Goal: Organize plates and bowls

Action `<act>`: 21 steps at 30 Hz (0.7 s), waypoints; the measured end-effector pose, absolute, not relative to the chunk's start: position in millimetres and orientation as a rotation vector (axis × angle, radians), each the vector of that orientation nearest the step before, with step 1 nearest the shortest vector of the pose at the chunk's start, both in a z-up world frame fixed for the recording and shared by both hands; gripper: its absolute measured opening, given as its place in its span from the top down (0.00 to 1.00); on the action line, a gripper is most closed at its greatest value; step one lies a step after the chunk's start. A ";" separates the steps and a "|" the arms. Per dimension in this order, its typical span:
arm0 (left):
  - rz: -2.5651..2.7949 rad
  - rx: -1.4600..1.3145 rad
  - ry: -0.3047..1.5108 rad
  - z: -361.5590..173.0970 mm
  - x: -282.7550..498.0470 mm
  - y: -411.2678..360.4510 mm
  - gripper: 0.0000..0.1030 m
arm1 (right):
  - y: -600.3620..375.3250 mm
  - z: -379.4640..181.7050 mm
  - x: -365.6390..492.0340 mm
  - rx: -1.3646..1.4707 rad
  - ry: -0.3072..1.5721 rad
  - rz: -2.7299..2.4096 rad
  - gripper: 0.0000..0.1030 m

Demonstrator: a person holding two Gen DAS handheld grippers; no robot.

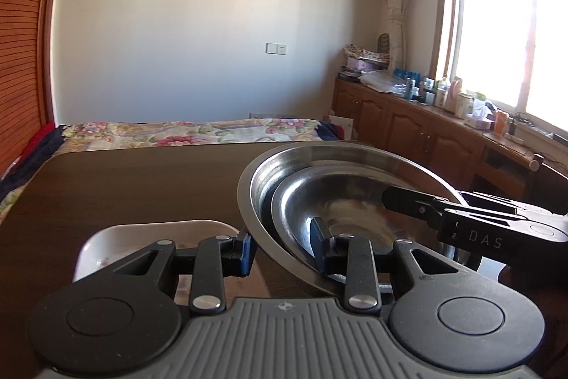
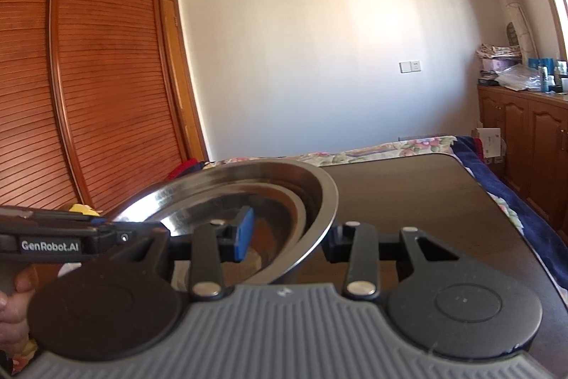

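Nested steel bowls (image 1: 340,201) are pinched at opposite rims: left tool (image 1: 282,249) clamped at 9 o'clock, right tool (image 2: 289,237) at 3; white dish (image 1: 142,244) lies below-left on desk (image 1: 124,183).

Both cams ride their claws, close over the worktop (image 1: 124,173), facing the far wall; left cam from left, right opposite; shared: steel bowls (image 1: 355,166), bed (image 2: 390,146)

You have two steel bowls nested: the large steel bowl (image 1: 248,187) tilted, raised off the dark table, the smaller steel bowl (image 1: 340,198) sitting inside it, off-centre. A white dish (image 1: 117,237) lies flat on the table just beside them.
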State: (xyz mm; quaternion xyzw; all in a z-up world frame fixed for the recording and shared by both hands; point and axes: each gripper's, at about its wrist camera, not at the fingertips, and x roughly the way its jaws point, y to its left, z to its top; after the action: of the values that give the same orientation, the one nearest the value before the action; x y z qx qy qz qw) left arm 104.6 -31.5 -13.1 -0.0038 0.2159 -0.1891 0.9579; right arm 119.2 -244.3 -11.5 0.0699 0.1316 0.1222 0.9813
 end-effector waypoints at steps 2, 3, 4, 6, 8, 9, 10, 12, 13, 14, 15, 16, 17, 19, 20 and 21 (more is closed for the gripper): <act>-0.372 -0.011 0.437 -11.5 103.5 -25.1 0.67 | -240.8 -10.9 120.5 0.140 0.266 0.260 0.60; -0.366 -0.012 0.435 -10.6 102.8 -21.7 0.67 | -238.9 -10.6 121.3 0.139 0.267 0.267 0.60; -0.361 -0.012 0.434 -9.6 102.1 -18.8 0.67 | -237.1 -10.2 120.8 0.138 0.268 0.274 0.60; -0.352 -0.013 0.431 -7.2 101.3 -11.9 0.67 | -232.5 -8.7 122.1 0.133 0.269 0.287 0.60; -0.342 -0.014 0.429 -5.9 99.8 -5.3 0.67 | -227.3 -7.4 123.5 0.128 0.272 0.297 0.60; -0.336 -0.015 0.428 -5.4 99.2 -1.9 0.67 | -224.8 -6.7 124.0 0.126 0.273 0.303 0.60; -0.330 -0.017 0.428 -5.6 98.1 3.1 0.67 | -221.7 -6.2 124.6 0.125 0.275 0.308 0.60; -0.316 -0.022 0.432 -6.5 96.4 12.7 0.66 | -214.6 -4.7 126.1 0.120 0.281 0.323 0.60; -0.307 -0.025 0.434 -7.5 95.3 17.6 0.66 | -210.3 -4.4 127.1 0.114 0.285 0.330 0.60; -0.297 -0.027 0.438 -8.9 94.1 22.5 0.66 | -205.7 -4.5 127.9 0.108 0.288 0.338 0.60; -0.287 -0.030 0.441 -9.9 94.0 27.2 0.66 | -200.7 -4.6 129.0 0.102 0.292 0.348 0.60; -0.275 -0.033 0.445 -11.5 93.6 33.0 0.66 | -195.8 -5.1 130.2 0.095 0.296 0.358 0.60; -0.265 -0.035 0.450 -12.6 94.1 38.1 0.66 | -190.6 -5.5 131.3 0.088 0.300 0.369 0.60; -0.245 -0.036 0.457 -15.2 95.2 46.7 0.67 | -180.0 -7.6 133.9 0.078 0.309 0.391 0.60; -0.237 -0.034 0.463 -15.9 96.1 48.9 0.67 | -174.9 -7.4 134.8 0.072 0.314 0.400 0.60; -0.232 -0.036 0.466 -17.4 96.4 52.1 0.67 | -170.4 -8.0 135.9 0.065 0.319 0.409 0.60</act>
State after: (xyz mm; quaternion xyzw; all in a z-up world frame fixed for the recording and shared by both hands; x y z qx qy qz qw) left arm 96.4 52.1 -17.4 -0.0180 0.2306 -0.1146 0.9661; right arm 135.9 -170.4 -8.0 0.0324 0.1576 0.2024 0.9660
